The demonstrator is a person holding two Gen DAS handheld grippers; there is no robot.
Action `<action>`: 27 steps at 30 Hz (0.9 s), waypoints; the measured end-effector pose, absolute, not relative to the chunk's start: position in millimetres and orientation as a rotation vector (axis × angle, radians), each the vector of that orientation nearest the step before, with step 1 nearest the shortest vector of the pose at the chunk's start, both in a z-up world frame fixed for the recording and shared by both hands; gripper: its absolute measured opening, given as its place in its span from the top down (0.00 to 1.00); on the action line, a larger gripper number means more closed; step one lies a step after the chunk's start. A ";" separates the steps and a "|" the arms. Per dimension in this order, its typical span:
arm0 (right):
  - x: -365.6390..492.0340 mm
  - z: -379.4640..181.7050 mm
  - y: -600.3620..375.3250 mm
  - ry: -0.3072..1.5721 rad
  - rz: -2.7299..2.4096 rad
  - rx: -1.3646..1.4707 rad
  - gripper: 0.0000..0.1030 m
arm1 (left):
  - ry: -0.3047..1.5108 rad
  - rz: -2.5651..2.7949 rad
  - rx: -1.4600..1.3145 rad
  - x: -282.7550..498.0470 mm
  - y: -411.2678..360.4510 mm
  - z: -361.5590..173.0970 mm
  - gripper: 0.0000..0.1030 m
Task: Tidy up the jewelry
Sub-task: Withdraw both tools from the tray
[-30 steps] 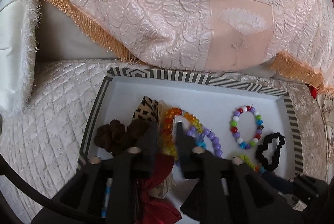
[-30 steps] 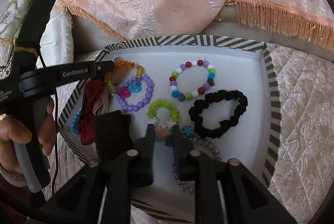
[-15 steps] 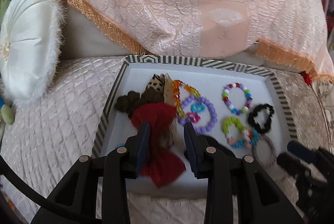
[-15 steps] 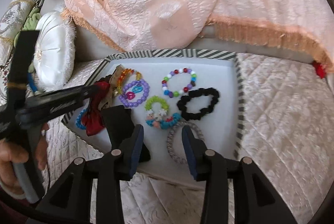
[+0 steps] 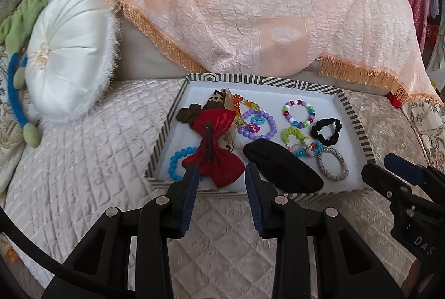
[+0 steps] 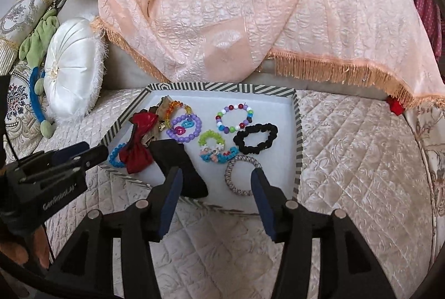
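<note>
We see the striped tray (image 5: 358, 132) resting on the quilted sofa seat (image 5: 83, 148), holding the jewelry; a red bow (image 5: 219, 159) lies at its left beside a purple bead bracelet (image 5: 257, 126), a black scrunchie (image 6: 256, 139) toward the right, a grey braided band (image 6: 240, 175) near the front edge; our left gripper (image 5: 221, 175) hangs over the tray's near rim, fingers apart with nothing between them; our right gripper (image 6: 217, 179) is opening, its fingers bare.

Striped tray (image 5: 358, 129) on quilted sofa seat (image 5: 91, 159)
</note>
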State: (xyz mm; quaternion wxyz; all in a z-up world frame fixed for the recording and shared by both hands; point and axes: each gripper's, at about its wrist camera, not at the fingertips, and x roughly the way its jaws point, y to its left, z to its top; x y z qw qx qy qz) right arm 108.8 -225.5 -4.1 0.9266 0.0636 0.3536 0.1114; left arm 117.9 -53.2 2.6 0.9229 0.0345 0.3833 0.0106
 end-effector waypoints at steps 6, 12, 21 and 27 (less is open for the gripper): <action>96.2 -0.4 -221.3 0.724 0.222 0.128 0.47 | 0.746 0.041 0.071 97.0 -52.9 10.6 0.89; 85.5 3.3 -220.3 0.719 0.219 0.135 0.45 | 0.734 0.058 0.073 84.5 -51.8 12.9 0.89; 73.8 10.7 -218.8 0.706 0.216 0.120 0.42 | 0.706 0.068 0.089 69.3 -55.6 17.6 0.89; 68.3 11.3 -219.0 0.702 0.217 0.121 0.41 | 0.696 0.071 0.092 62.6 -56.8 19.3 0.89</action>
